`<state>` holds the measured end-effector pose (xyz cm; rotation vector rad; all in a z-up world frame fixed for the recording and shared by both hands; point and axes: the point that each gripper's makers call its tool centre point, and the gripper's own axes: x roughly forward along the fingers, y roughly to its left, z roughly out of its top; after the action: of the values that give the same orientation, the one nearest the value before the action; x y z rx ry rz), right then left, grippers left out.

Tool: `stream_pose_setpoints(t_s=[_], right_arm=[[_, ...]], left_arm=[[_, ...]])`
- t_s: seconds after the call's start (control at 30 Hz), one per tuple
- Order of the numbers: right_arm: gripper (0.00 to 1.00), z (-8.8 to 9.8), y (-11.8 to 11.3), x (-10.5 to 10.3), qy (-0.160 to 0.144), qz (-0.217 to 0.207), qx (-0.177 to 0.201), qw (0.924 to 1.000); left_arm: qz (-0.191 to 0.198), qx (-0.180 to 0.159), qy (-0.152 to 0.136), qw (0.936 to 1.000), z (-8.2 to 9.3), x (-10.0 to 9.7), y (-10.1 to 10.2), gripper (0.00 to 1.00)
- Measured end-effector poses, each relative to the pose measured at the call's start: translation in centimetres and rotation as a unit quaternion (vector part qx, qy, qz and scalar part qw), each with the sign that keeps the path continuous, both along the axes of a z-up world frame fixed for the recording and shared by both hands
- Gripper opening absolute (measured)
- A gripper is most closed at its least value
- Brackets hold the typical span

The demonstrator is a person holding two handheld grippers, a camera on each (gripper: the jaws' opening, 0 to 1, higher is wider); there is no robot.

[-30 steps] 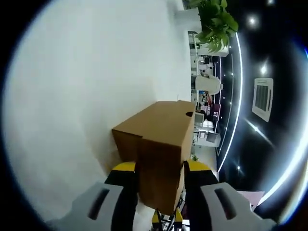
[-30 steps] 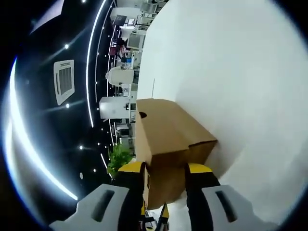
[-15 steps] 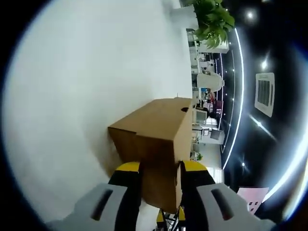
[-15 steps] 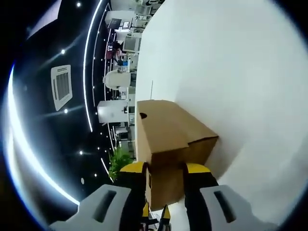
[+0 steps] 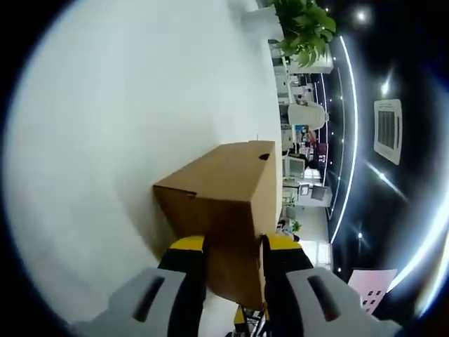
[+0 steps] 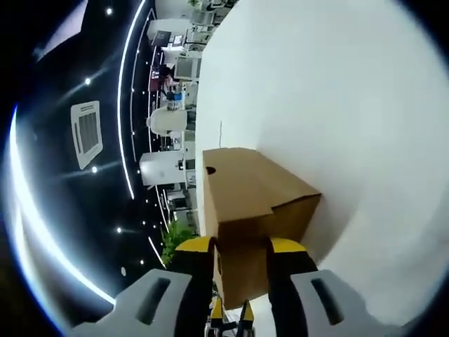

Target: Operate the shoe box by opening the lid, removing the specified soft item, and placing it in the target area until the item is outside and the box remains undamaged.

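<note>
Shoe box (image 5: 223,188) resting on white table (image 5: 112,140), lid closed; left gripper (image 5: 232,246) clamped on one end of the box, right gripper (image 6: 240,247) on the other; probably light, crushable cardboard; best gripped gently at the lid rim.

The left gripper (image 5: 231,247) has two broad jaws that rise from pale grey, matt bodies, each with a dark oblong slot sunk into its upper face. Each jaw darkens to black along its inner edge and is capped in bright yellow at the tip. Low between them sits a small piece in yellow and black (too small to make out).

The right gripper (image 6: 240,247) is built the same: grey moulded bodies with dark slots, black inner sides, yellow rounded tips, and a yellow-and-black piece at the base between the jaws.
</note>
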<state>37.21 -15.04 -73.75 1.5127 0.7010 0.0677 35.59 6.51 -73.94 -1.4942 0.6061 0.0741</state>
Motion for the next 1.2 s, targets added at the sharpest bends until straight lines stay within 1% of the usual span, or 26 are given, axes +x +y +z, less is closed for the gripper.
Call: stream_pose_setpoints(t_s=[0.1, 0.27, 0.47, 0.57, 0.67, 0.77, 0.83, 0.87, 0.93, 1.03, 1.07, 1.1, 1.2], right_arm=[[0.26, 0.1, 0.1, -0.1, -0.003, -0.004, -0.005, 1.0000], [0.26, 0.6, 0.0, 0.1, 0.001, 0.000, -0.004, 1.0000], [0.26, 0.9, 0.1, 0.0, 0.006, -0.006, -0.005, 1.0000], [0.26, 1.3, 0.2, -0.1, 0.010, -0.009, -0.008, 0.9999], [0.26, 1.5, 0.1, 0.1, 0.016, -0.012, -0.011, 0.9997], [0.26, 1.6, 0.0, 0.1, 0.019, -0.014, -0.005, 0.9997], [0.26, 2.0, -0.2, 0.2, 0.021, -0.033, 0.025, 0.9989], [0.26, 2.0, -0.4, 0.4, 0.021, -0.050, 0.033, 0.9980], [0.26, 2.0, -0.2, 0.1, 0.018, -0.041, 0.020, 0.9988], [0.26, 2.2, -0.2, 0.2, 0.018, -0.045, 0.021, 0.9986], [0.26, 2.3, -0.2, 0.2, 0.010, -0.034, 0.008, 0.9993], [0.25, 2.4, -0.1, 0.2, 0.005, -0.028, 0.001, 0.9996], [0.25, 2.8, -0.1, 0.2, 0.003, -0.025, 0.002, 0.9997]], left_arm=[[-0.005, 0.005, 0.001, 1.0000, 0.2, -0.1, -0.1, 0.30], [-0.008, 0.003, 0.004, 1.0000, 0.6, 0.0, -0.1, 0.29], [-0.015, 0.015, 0.003, 0.9998, 0.9, -0.2, -0.1, 0.29], [-0.008, 0.007, 0.002, 0.9999, 0.8, -0.2, 0.0, 0.29], [-0.009, 0.007, 0.002, 0.9999, 1.3, 0.0, 0.0, 0.29], [-0.025, 0.012, 0.000, 0.9996, 1.7, -0.1, -0.2, 0.29], [-0.035, 0.016, -0.005, 0.9993, 1.9, -0.1, -0.1, 0.29], [-0.036, 0.014, -0.005, 0.9992, 1.9, 0.0, -0.2, 0.29], [-0.043, 0.020, -0.006, 0.9989, 2.1, -0.1, -0.1, 0.29], [-0.057, 0.038, -0.016, 0.9975, 2.4, -0.1, -0.2, 0.29], [-0.070, 0.049, -0.019, 0.9961, 2.5, -0.2, -0.4, 0.30], [-0.073, 0.051, -0.019, 0.9959, 2.5, -0.1, -0.4, 0.30], [-0.081, 0.053, -0.020, 0.9951, 2.6, 0.0, -0.5, 0.30]])
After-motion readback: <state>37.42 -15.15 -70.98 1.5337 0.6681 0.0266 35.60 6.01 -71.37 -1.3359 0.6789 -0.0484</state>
